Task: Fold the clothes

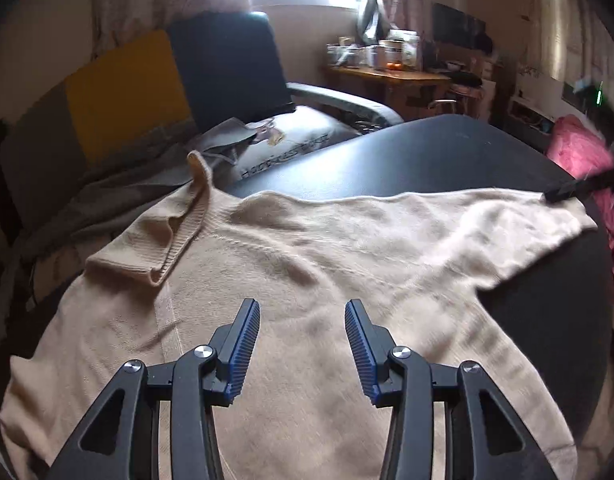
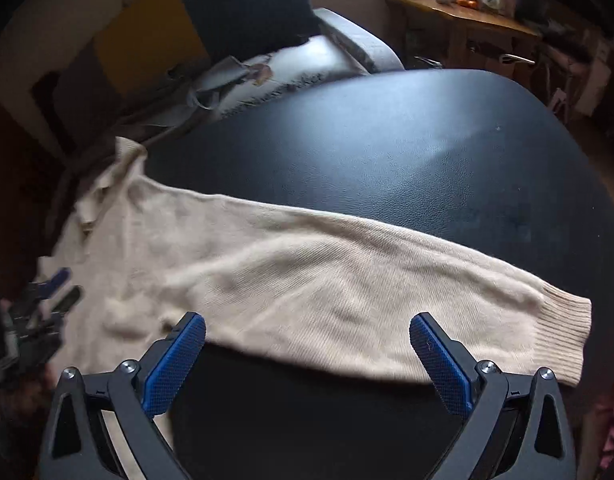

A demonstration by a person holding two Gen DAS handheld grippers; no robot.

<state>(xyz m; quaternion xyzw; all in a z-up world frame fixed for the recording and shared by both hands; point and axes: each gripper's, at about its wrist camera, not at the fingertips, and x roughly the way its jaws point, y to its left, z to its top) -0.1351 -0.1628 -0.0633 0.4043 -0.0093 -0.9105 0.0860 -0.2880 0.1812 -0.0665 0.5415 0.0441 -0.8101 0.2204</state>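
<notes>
Left wrist view: beige sweater (image 1: 291,264) spread flat on black bench (image 1: 427,152), collar at left edge, sleeve reaching right edge. Left gripper (image 1: 302,316) above body, jaws apart, empty. Right gripper (image 2: 307,334) over sleeve, jaws wide, empty.

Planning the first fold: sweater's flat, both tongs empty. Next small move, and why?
Probably bring the right tongs down onto the sleeve near its ribbed cuff and close. The beige sweater lies spread on the black table with that sleeve stretched straight out, unfolded. Both tongs stand open above the fabric, holding nothing; the left tongs hover over the body.
</notes>
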